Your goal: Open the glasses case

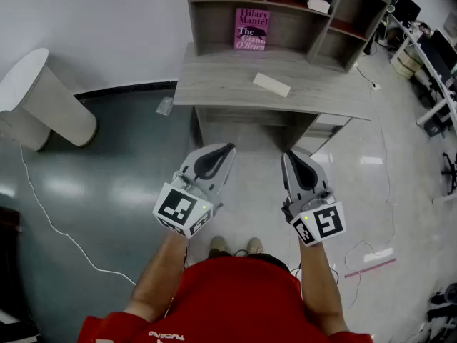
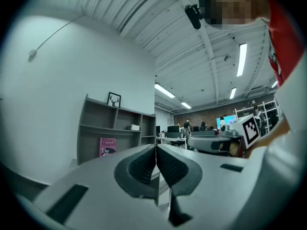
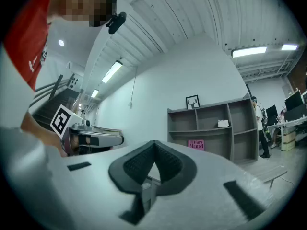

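Head view: left gripper (image 1: pixel 229 148) and right gripper (image 1: pixel 287 156) closed, empty.
White oblong case (image 1: pixel 272 84) on woodgrain desk (image 1: pixel 214 84); pink book (image 1: pixel 251 28) behind.

The left gripper (image 1: pixel 227 150) and right gripper (image 1: pixel 290 157) hang closed before a grey desk (image 1: pixel 214 84). 1 white glasses case (image 1: pixel 272 84) lies on it, with a pink book (image 1: pixel 251 28) upright behind.

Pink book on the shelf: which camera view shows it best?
Head view: the pink book shows its whole front cover. In the left gripper view the book is small, its bottom hidden behind the left gripper. The right gripper view shows only the top of the book above the right gripper.
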`<state>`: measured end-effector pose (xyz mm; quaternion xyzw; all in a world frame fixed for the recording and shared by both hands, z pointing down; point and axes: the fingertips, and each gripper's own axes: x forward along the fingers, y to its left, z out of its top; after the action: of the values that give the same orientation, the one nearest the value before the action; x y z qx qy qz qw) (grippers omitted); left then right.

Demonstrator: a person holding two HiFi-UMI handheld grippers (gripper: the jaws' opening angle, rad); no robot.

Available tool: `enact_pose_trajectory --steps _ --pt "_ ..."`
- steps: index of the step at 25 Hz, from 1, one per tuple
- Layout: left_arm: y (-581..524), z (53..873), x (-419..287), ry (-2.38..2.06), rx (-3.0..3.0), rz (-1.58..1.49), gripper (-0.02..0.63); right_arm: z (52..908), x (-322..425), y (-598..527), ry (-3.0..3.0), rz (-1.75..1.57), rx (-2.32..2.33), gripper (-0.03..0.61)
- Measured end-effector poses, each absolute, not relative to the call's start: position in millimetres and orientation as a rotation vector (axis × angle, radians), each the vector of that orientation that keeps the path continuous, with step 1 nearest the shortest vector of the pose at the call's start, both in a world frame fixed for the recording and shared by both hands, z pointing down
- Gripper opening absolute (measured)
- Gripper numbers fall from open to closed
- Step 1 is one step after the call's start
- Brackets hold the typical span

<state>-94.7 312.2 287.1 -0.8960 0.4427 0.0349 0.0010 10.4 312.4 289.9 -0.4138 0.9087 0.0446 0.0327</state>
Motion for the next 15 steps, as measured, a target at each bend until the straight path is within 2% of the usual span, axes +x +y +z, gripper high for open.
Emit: enact_pose_trajectory --steps 15 --pt "299.3 300.4 -125.2 1.362 -2.825 0.144 0.011 289.7 0.9 308.0 2.75 0.113 -1.324 0.002"
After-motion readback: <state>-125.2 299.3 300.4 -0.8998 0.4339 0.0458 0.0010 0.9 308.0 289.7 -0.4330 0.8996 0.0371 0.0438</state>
